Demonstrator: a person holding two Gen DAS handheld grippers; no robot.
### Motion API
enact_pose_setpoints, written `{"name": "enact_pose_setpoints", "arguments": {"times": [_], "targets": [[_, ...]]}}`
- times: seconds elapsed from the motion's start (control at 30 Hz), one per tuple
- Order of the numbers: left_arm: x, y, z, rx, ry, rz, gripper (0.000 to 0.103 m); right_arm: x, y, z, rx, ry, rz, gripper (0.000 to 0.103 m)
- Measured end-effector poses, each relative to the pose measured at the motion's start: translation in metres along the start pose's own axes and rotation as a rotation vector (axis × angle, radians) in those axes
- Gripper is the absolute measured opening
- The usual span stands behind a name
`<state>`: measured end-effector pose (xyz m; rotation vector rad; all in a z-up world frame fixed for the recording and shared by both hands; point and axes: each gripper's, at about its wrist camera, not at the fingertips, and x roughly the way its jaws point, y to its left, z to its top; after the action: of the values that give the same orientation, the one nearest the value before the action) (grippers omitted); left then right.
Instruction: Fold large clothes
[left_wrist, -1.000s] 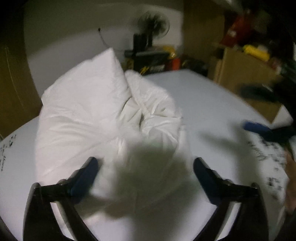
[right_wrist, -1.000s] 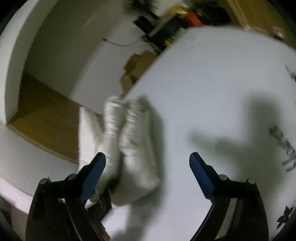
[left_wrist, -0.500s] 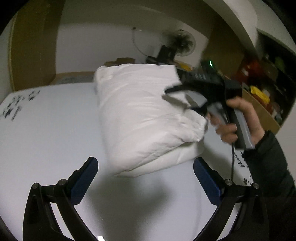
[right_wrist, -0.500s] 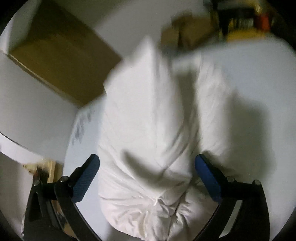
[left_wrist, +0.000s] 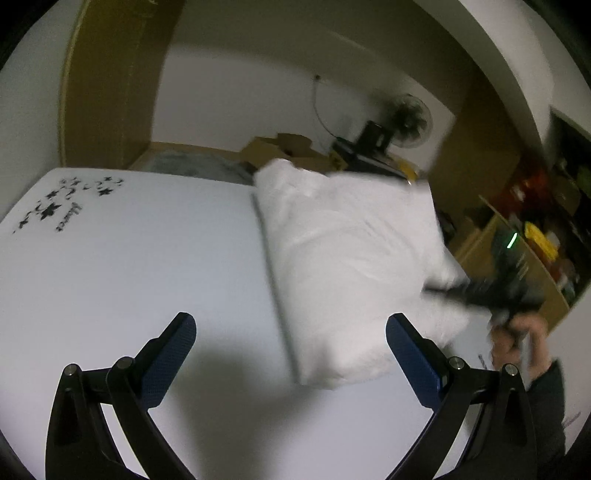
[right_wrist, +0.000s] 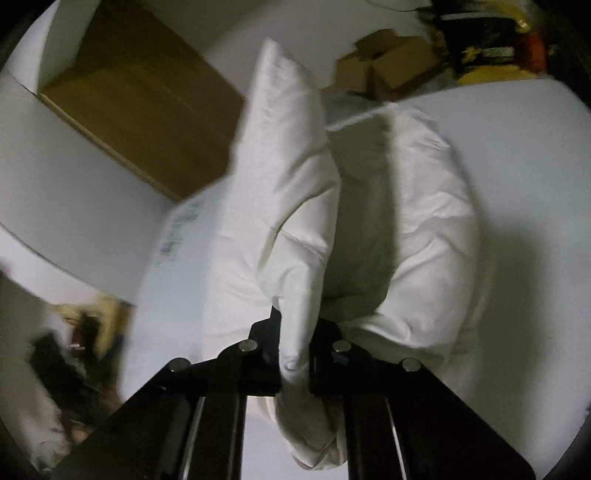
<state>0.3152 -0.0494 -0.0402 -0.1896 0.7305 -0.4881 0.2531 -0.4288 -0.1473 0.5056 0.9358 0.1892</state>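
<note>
A puffy white garment (left_wrist: 351, 258) lies bundled on the white table (left_wrist: 129, 266), right of centre in the left wrist view. My left gripper (left_wrist: 291, 321) is open just short of the bundle's near corner and touches nothing. A person's hand (left_wrist: 517, 332) holds my right gripper (left_wrist: 480, 291) against the bundle's right side, blurred by motion. In the right wrist view the right gripper (right_wrist: 295, 325) has its jaws closing, pinched on a raised fold of the garment (right_wrist: 288, 166). The rest of the bundle rests on the table (right_wrist: 535, 166).
Black stars and lettering (left_wrist: 51, 210) are printed at the table's far left corner. Cardboard boxes (left_wrist: 280, 147), a fan (left_wrist: 410, 118) and a cluttered wooden shelf (left_wrist: 535, 240) stand beyond the table. A brown panel (left_wrist: 110, 81) stands at the back left.
The right gripper went from wide open over the garment to pinched on a fold of it. The left gripper, still open, swung back and left, so the bundle now sits to its right.
</note>
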Motion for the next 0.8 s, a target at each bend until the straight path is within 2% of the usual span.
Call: {"name": "enact_pose_setpoints", "arguments": {"times": [0.03, 0.13, 0.2, 0.23, 0.27, 0.3, 0.4, 0.43, 0.5, 0.57, 0.67, 0.73, 0.77, 0.8], "targets": [[0.004, 0.003, 0.0, -0.017, 0.014, -0.001, 0.103, 0.019, -0.017, -0.007, 0.038, 0.043, -0.03, 0.013], [0.016, 0.01, -0.007, -0.053, 0.072, 0.0, 0.103, 0.039, -0.042, -0.017, 0.103, 0.065, 0.05, 0.018], [0.022, 0.017, -0.015, -0.067, 0.106, 0.001, 0.103, 0.029, -0.037, -0.019, 0.088, 0.056, 0.041, 0.029], [0.024, 0.023, -0.018, -0.074, 0.112, 0.015, 0.103, 0.02, -0.031, -0.019, 0.071, 0.047, 0.003, 0.034], [0.026, 0.029, -0.019, -0.081, 0.115, 0.036, 0.103, 0.008, -0.026, -0.019, 0.059, 0.023, -0.034, 0.049], [0.03, 0.036, -0.016, -0.094, 0.121, 0.068, 0.103, -0.006, -0.012, -0.014, 0.035, -0.039, -0.081, 0.062], [0.04, 0.042, 0.014, -0.139, 0.119, 0.116, 0.103, -0.053, 0.05, -0.009, -0.088, -0.276, -0.2, 0.065], [0.045, 0.038, 0.032, -0.129, 0.099, 0.13, 0.103, -0.059, 0.07, -0.001, -0.127, -0.328, -0.233, 0.065], [0.058, 0.027, 0.065, -0.092, 0.051, 0.208, 0.103, -0.057, 0.106, 0.018, -0.185, -0.397, -0.287, 0.065], [0.084, 0.013, 0.102, -0.065, 0.004, 0.293, 0.103, -0.042, 0.12, 0.038, -0.214, -0.424, -0.349, 0.067], [0.134, 0.003, 0.134, -0.051, -0.012, 0.37, 0.103, 0.005, 0.115, 0.057, -0.255, -0.403, -0.485, 0.07], [0.167, -0.001, 0.136, -0.039, 0.01, 0.385, 0.103, 0.032, 0.091, 0.056, -0.243, -0.323, -0.536, 0.07], [0.192, -0.005, 0.134, -0.026, 0.039, 0.374, 0.103, 0.044, 0.068, 0.055, -0.214, -0.277, -0.541, 0.075], [0.206, -0.008, 0.13, -0.016, 0.057, 0.367, 0.103, 0.048, 0.045, 0.056, -0.185, -0.251, -0.54, 0.09]]}}
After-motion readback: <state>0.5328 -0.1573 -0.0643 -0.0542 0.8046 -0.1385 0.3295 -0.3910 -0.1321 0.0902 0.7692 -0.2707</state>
